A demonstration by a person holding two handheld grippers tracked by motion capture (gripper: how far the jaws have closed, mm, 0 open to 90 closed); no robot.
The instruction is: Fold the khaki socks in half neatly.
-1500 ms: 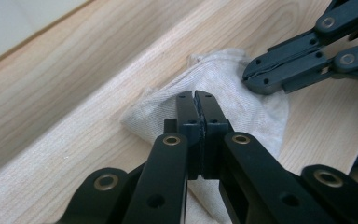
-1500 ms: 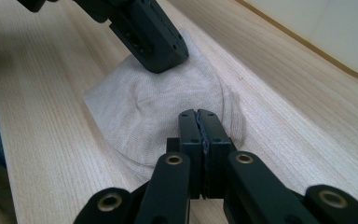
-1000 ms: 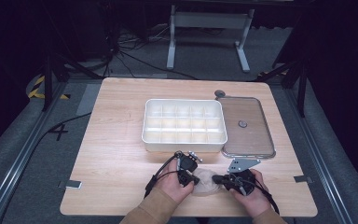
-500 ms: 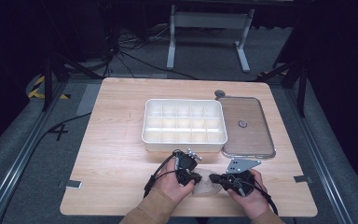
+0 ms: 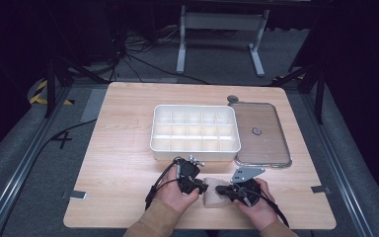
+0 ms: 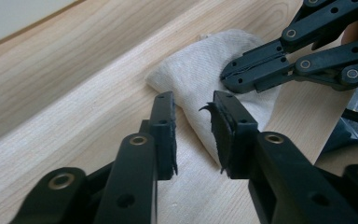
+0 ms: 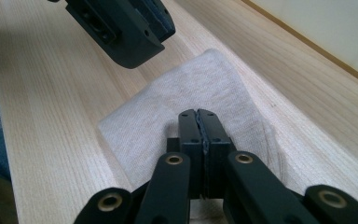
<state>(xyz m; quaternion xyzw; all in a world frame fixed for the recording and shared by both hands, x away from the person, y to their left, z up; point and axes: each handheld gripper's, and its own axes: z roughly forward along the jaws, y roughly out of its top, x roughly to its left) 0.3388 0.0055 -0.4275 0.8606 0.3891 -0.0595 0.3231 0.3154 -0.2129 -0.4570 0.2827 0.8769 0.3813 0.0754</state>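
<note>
The cloth (image 5: 216, 196) lies folded at the lower middle of the high view, on the table (image 5: 118, 168) in front of the white box (image 5: 195, 134), between the 2 grippers. It is soft, light and limp, so it will sag and unfold if it is lifted by 1 point only; I judge the best hold is on a corner or on the folded edge, where the layers are thick.

The right gripper (image 7: 199, 116) is clenched, its jaws pressed together with no gap, and the tips rest on the cloth (image 7: 186, 100); whether a fold is pinched between them I cannot tell. The left gripper (image 6: 193, 109) is released: its jaws have just been opening, and they stand apart over the cloth's near edge (image 6: 200, 70), without pressing it.

Compared with the frame 1 second ago, both hands stay in almost the same place and the cloth has not visibly moved.
</note>
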